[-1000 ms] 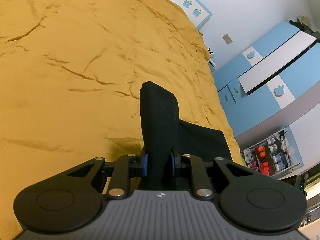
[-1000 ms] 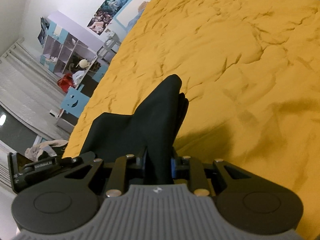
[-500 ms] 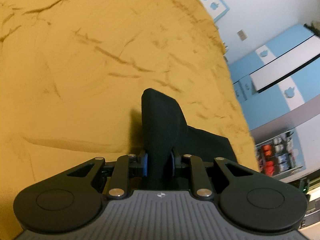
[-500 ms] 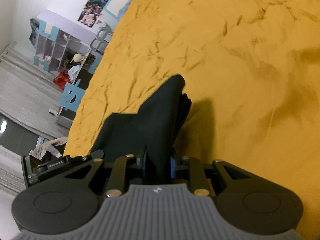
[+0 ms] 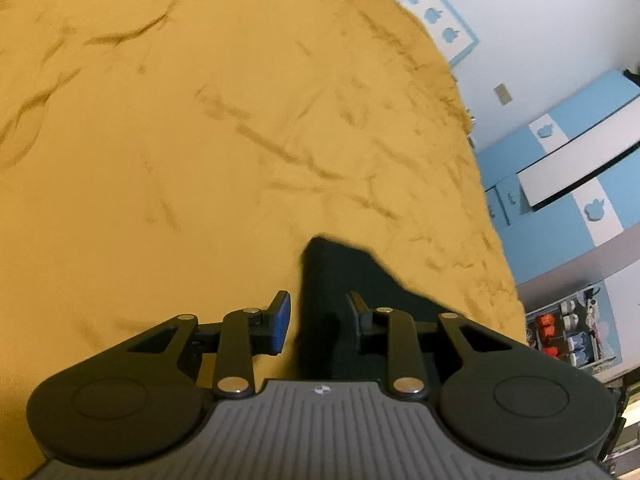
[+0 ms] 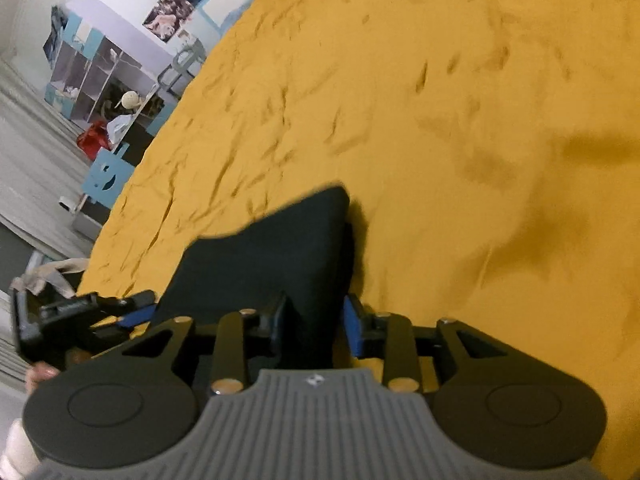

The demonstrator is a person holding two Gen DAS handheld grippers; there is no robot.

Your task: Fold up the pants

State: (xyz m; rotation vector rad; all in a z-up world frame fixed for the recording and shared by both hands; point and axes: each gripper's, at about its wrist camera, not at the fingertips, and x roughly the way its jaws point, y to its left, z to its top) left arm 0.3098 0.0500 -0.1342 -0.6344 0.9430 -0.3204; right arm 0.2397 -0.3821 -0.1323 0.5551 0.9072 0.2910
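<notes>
Both grippers hang low over the bed. Nearest in the left wrist view, the left gripper (image 5: 318,322) has its fingers (image 5: 280,322) spread apart, with the black pants (image 5: 340,280) lying between them on the mustard bedspread (image 5: 200,140). The right gripper (image 6: 316,320) also has its fingers apart, a raised fold of the pants standing between them. Only the right view shows the left gripper (image 6: 100,312) beside the pants and a cubby shelf (image 6: 100,76) beyond; only the left view shows blue cabinets (image 5: 560,184).
</notes>
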